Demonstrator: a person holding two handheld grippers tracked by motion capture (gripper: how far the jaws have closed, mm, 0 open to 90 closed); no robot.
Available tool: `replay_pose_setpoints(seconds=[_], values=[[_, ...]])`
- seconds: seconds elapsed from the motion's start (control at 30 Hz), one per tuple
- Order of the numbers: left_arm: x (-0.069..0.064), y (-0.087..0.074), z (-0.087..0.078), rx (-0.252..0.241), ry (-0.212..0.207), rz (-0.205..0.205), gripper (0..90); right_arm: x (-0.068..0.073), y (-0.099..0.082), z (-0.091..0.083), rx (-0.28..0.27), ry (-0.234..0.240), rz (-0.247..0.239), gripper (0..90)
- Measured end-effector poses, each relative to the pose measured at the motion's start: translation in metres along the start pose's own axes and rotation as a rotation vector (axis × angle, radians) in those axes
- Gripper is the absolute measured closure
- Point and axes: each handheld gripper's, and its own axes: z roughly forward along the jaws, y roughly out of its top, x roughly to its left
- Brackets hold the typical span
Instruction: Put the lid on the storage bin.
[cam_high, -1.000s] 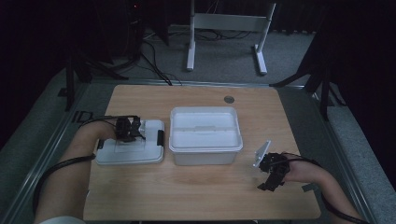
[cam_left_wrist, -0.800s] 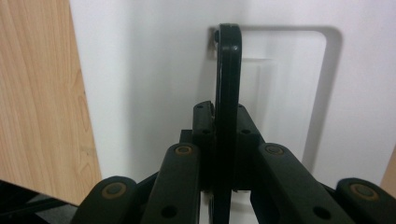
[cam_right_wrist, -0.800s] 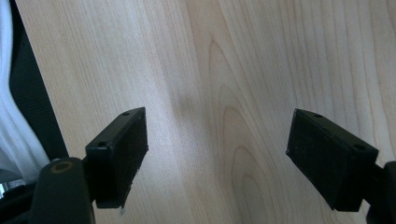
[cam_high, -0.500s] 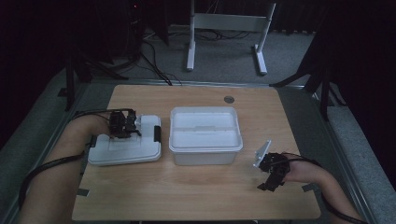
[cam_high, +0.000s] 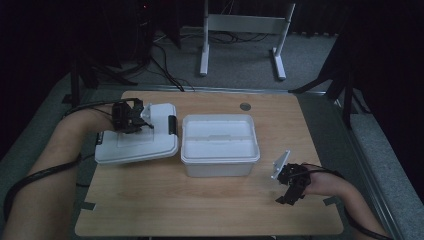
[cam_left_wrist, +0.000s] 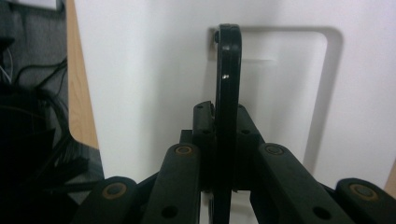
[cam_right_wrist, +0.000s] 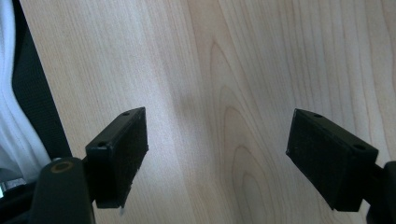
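Left claw (cam_high: 142, 120) clamped on lid (cam_high: 135, 145) handle (cam_left_wrist: 227, 84), lid tilted just left of open box (cam_high: 220, 142), not yet on it; right claw (cam_high: 289, 192) wide, empty over tabletop (cam_high: 200, 205); closing left.

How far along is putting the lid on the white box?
Done: the left gripper is shut on the black handle of the white lid, one edge tilted off the table. In hand: lifting it. Left: carrying it over the open box. The right gripper rests open.
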Motion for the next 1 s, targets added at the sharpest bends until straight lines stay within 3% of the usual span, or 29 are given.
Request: replay_pose_setpoints(seconds=[0.23, 0.37, 0.73, 1.0], values=[[-0.001, 0.033, -0.018, -0.031, 0.016, 0.048, 83.9, 0.000, -0.001, 0.000, 0.004, 0.001, 0.004, 19.9], [-0.001, 0.053, -0.025, -0.056, 0.011, 0.055, 83.9, 0.000, 0.000, 0.003, 0.004, 0.007, -0.001, 19.9], [-0.005, 0.107, -0.025, -0.014, -0.031, 0.118, 83.9, 0.001, -0.001, 0.003, 0.003, 0.009, -0.005, 19.9], [-0.005, 0.149, -0.027, -0.033, -0.054, 0.156, 83.9, 0.001, -0.005, 0.005, -0.002, 0.017, -0.002, 19.9]])
